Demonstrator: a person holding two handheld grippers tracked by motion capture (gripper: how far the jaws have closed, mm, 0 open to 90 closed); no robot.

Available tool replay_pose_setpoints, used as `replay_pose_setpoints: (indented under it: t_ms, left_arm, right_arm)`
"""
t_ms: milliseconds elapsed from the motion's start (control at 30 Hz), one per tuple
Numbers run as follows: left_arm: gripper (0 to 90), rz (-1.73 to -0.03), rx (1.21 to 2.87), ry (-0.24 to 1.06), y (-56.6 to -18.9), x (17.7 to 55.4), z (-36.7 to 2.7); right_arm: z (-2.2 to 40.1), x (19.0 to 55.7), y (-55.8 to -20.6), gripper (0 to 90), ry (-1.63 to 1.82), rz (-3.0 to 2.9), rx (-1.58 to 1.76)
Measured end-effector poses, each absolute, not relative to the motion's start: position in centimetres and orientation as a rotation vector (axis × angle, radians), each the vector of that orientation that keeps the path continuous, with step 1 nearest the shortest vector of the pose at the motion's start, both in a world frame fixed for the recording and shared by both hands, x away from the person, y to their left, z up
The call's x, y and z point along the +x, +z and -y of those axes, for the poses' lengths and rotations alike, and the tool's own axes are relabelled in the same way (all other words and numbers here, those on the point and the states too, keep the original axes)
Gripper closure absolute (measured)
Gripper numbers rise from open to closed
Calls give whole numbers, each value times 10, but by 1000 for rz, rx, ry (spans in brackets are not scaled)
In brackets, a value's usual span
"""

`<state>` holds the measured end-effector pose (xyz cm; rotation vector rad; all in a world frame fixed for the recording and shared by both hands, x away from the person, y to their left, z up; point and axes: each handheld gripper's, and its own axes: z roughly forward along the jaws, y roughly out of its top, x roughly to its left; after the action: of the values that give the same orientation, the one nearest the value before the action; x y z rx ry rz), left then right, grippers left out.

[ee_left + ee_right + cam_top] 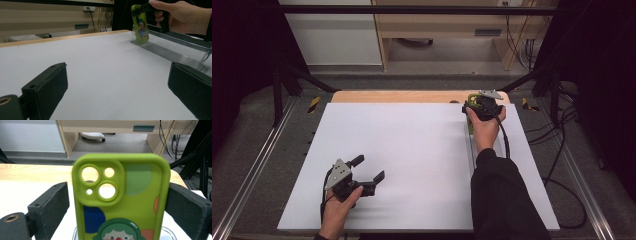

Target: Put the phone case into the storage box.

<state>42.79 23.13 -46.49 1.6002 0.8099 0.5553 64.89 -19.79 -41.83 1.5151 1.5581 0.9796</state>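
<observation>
High view: the right gripper (482, 106) is at the far right of the white table (412, 165), at the far end of the clear rack (470, 145), with the green phone case (471, 98) at its tip. The right hand (486, 125) grasps it from behind, forearm extended straight along the rack. The left gripper (369, 169) rests near the front left, well apart from the rack, jaws spread, nothing between them.

Left gripper view: jaws wide, bare table between them. The case stands upright in the rack's far end, the right gripper at its upper edge.

Right gripper view: the case stands between the jaws. A visible gap on the left side; the right pad (186, 207) is just beside or touching the case edge.
</observation>
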Motion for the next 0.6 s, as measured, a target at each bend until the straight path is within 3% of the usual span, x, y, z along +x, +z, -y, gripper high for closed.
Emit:
replay_pose_setpoints:
  t_ms: [600]
  left_arm:
    - [21,-810,1603,557,-465,428,-231]
  right_arm:
    - [201,646,-414,67,992,-1580,1526]
